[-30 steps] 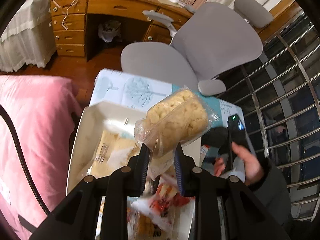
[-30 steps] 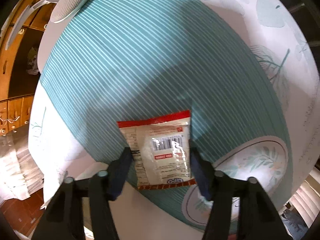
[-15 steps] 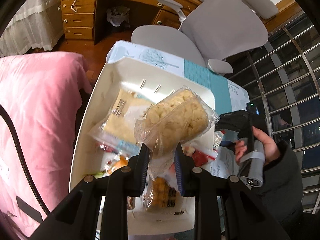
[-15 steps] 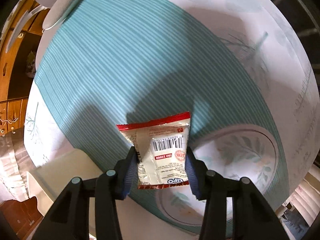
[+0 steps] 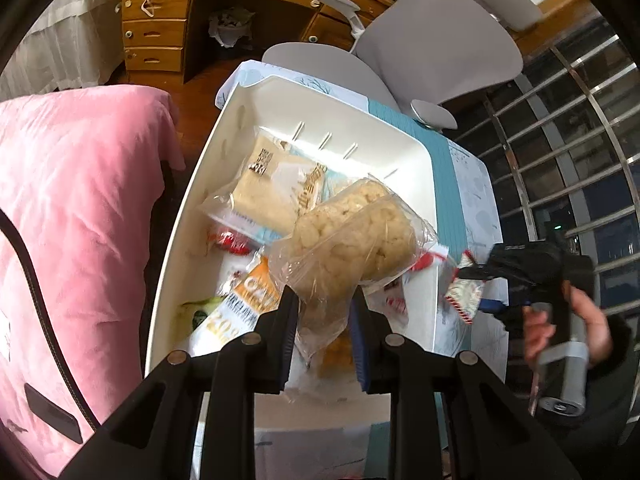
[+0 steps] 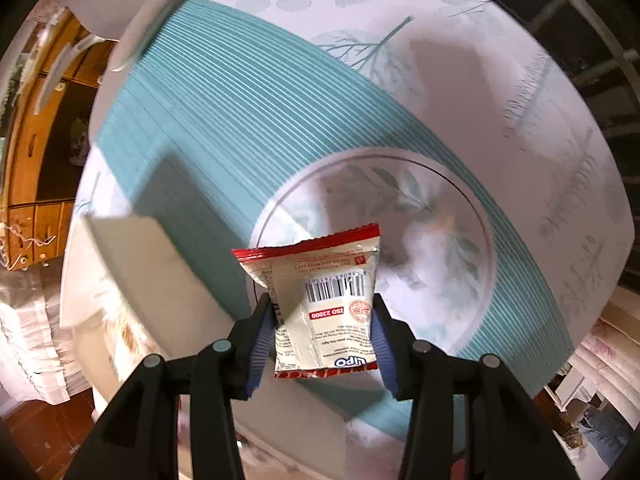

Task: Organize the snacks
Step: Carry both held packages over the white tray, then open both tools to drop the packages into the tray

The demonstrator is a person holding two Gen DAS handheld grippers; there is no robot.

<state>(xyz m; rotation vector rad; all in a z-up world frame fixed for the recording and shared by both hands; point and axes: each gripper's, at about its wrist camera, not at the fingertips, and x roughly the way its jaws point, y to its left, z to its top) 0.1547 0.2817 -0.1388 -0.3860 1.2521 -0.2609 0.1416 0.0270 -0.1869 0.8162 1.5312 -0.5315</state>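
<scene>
We hold two grippers over a small surface [image 5: 478, 184] covered by a white leaf-print cloth with a teal striped band. A white bin [image 5: 404, 136] fills most of the surface's left side, its long left wall running along the left edge. Just past that edge lies a bed with a pink quilt [image 5: 76, 208], so there is no spare room on that side. Beyond the far edge stand a grey office chair [image 5: 436, 44] and, further back, a wooden desk [image 5: 160, 20] with drawers. To the right of the surface is a barred window [image 5: 568, 132].

Our left gripper [image 5: 323, 322] hangs above the near half of the bin, its fingers closed on the loose tail of a clear bag of puffed rice cake [image 5: 352, 240]. The cake sticks up in front of the fingers and hides the middle of the bin. Under and around it, the bin holds several packets: a pale bread packet [image 5: 264, 188] towards the far left corner, an orange packet [image 5: 248, 300] towards the near left, and small red-and-white ones between.

Our right gripper [image 6: 318, 330], held by a hand [image 5: 588, 320], hovers over the open cloth beside the bin's right wall. Its fingers grip a small red-and-white packet [image 6: 324, 304] by both sides, barcode facing us. Below it the cloth is bare, with a printed circle near the right edge; the bin's pale corner shows blurred to the left.
</scene>
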